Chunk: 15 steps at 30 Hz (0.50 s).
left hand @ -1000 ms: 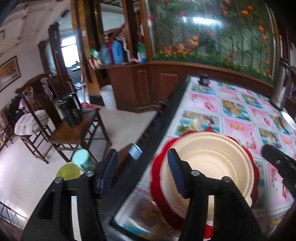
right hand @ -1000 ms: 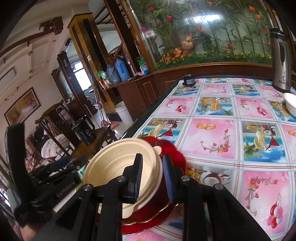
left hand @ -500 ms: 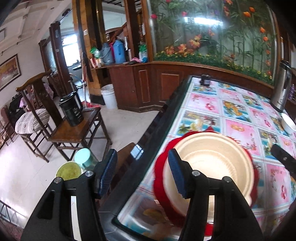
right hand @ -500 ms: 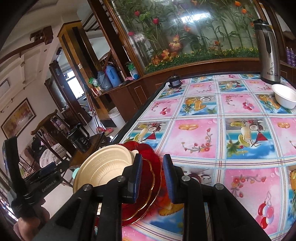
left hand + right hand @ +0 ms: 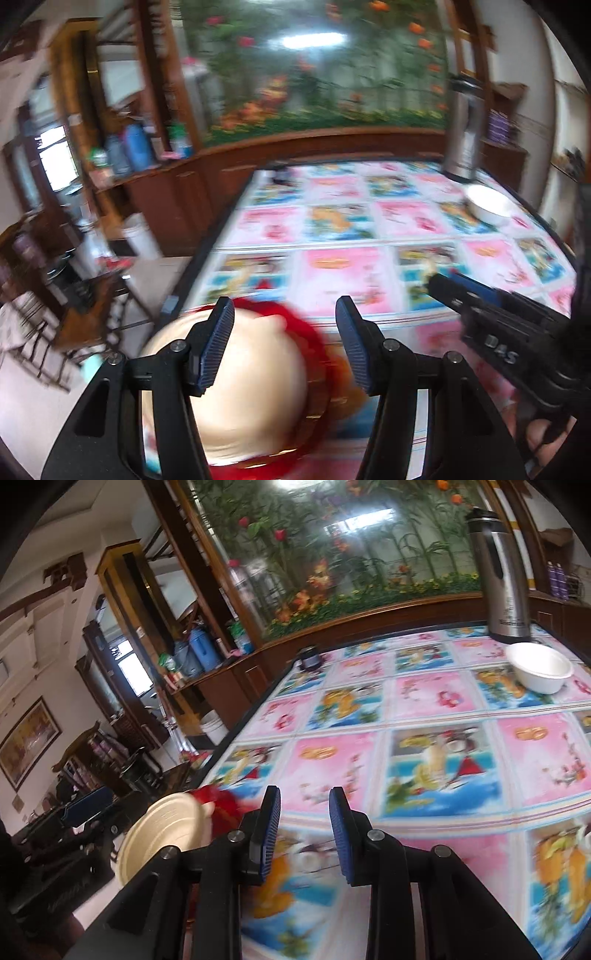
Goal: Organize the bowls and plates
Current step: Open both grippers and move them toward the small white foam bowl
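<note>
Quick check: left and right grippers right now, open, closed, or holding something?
Left gripper: open, holding nothing; the cream bowl sits below it.
Right gripper: jaws opening, nothing between them, only the tablecloth beyond.

Black gripper (image 5: 304, 834) frames; blue ribbed pads (image 5: 271, 830); silver screws (image 5: 371, 835).

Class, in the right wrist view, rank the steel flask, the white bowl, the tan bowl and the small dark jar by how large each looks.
1. Steel flask
2. Tan bowl and white bowl: look alike; the tan one is nearer, so unranked
3. Small dark jar
</note>
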### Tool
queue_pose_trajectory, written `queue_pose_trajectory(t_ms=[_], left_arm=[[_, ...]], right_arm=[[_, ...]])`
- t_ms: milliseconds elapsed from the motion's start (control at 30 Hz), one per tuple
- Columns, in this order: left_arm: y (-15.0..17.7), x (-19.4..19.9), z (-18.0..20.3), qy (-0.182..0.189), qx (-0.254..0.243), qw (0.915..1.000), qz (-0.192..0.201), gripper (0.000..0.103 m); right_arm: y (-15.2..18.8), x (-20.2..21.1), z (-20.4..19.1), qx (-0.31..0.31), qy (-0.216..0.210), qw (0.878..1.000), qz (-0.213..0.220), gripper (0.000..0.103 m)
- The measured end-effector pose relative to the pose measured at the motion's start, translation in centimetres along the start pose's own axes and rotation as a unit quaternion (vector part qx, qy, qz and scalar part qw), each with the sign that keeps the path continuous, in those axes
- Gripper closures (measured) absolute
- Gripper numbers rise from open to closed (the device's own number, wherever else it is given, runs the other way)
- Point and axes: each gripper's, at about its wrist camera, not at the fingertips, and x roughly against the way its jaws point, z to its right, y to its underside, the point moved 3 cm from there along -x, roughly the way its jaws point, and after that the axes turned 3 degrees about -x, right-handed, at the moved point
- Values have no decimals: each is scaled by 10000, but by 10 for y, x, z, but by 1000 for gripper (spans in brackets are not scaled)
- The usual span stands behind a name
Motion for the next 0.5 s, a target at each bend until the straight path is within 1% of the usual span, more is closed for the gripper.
queue_pose_trajectory(t_ms=[100,133,200,267,367,400,500], left_arm=[[-17,-22,32,663,7,9970,-392,47],[-23,-30,42,792,-9,9954,-531,47],[-35,-43,59,935,-62,9933,-672,47],[-47,-53,73,943,-139,9924,-775,47],[-68,-68,96,892,-311,9919,-849,47],[-74,-70,102,882,-379,9917,-854,47],[-99,-84,125,910,-519,9905,-896,47]], right_arm=[[-15,5,33,-81,181,9998,72,71],[-20,8,44,-90,253,9996,101,70],[-33,14,75,-137,443,9988,167,70],[-43,19,101,-189,602,9978,220,70],[-60,28,150,-346,911,9947,320,69],[-67,32,171,-434,1051,9928,379,68],[-85,43,214,-656,1320,9874,571,68]])
